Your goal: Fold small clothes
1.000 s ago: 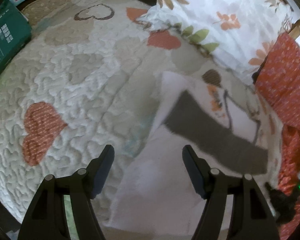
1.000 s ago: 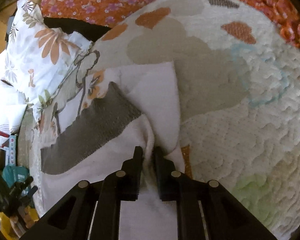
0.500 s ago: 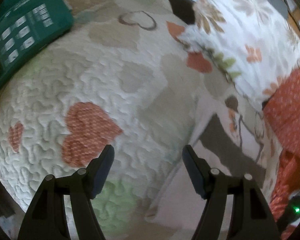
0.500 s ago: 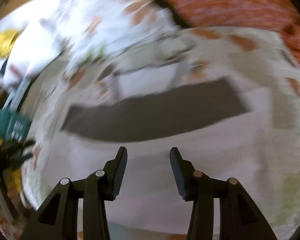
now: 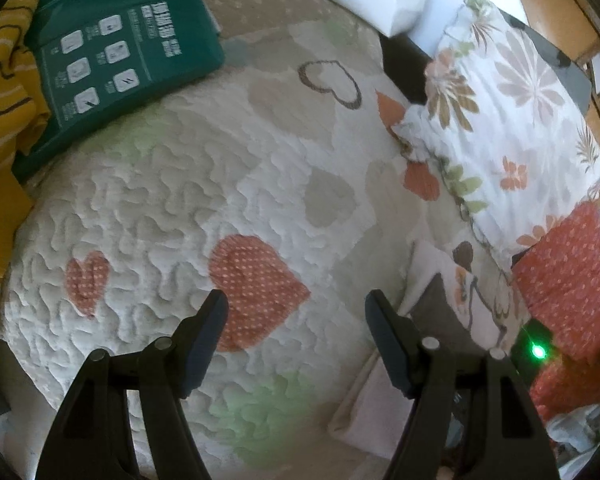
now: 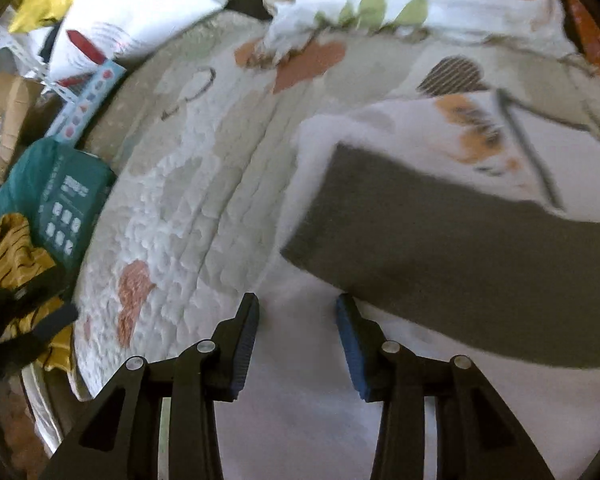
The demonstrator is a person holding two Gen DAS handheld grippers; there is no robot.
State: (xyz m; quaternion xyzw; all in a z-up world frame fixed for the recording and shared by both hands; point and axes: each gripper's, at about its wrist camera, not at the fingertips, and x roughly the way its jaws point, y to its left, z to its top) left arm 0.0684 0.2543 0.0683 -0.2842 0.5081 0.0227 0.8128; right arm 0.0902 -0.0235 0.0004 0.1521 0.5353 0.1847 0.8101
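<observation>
In the right wrist view, the right gripper [image 6: 298, 312] is nearest, with its jaws apart. They opened within the last second, and nothing is clamped between them. Under and just ahead of them lies the small white garment with a wide dark grey band [image 6: 440, 264], spread flat on the bed. The grey band crosses the garment at a slant, and beyond it the white cloth carries an orange and dark printed drawing. The garment lies on the white quilted bedcover with orange, beige and green hearts [image 6: 188, 208].

In the left wrist view, the left gripper [image 5: 296, 304] has its jaws wide apart and empty. They hang over the quilted bedcover [image 5: 172, 184], above a large orange dotted heart. The same garment [image 5: 432, 300] shows only at the right edge of this view, beside and partly behind the right-side jaw, and the left gripper does not touch it. A small green light [image 5: 537, 351] glows on a dark thing just beyond it, which cannot be told.

Further off, at the left, a dark green plastic package with white pictograms [image 5: 112, 48] lies at the edge of the bedcover, and beside it is a yellow cloth with dark stripes [image 5: 4, 80]. At the far right a white pillow with orange and brown flowers [image 5: 508, 128] rests on the bedcover, near a red-orange cloth with small pale flowers [image 5: 568, 280].
</observation>
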